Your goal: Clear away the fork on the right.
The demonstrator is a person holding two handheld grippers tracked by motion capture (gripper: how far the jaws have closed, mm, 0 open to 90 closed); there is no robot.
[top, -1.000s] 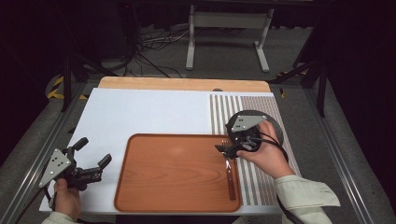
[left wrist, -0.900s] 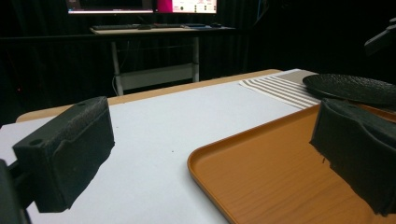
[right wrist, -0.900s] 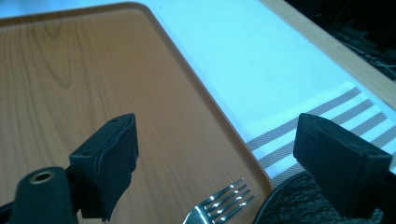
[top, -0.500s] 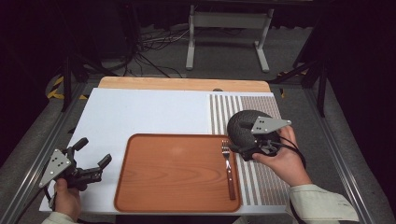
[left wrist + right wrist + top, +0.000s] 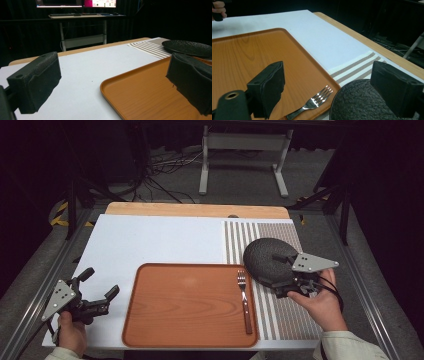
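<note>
An orange wooden tray (image 5: 185,320) lies at the table's near middle. A silver fork (image 5: 244,299) with a wooden handle rests along its right side, tines away from me; the right gripper view shows those tines (image 5: 318,98). A black textured plate (image 5: 265,256) sits on the striped placemat (image 5: 280,315) just right of the tray. My right gripper (image 5: 280,282) hovers at the plate's near edge, open, nothing between its pads (image 5: 265,91). My left gripper (image 5: 100,282) stands open left of the tray, empty; in its own view the left gripper (image 5: 112,82) frames the tray's corner (image 5: 110,86).
A white mat (image 5: 160,240) covers the table's left and middle, with a bare wooden strip (image 5: 195,210) along the far edge. Metal rails run down both sides. Beyond the table stand a white stand (image 5: 242,160) and floor cables.
My right hand has moved right, from over the fork's tines on the tray to the placemat by the plate. The fork lies still. The left hand has not moved.
</note>
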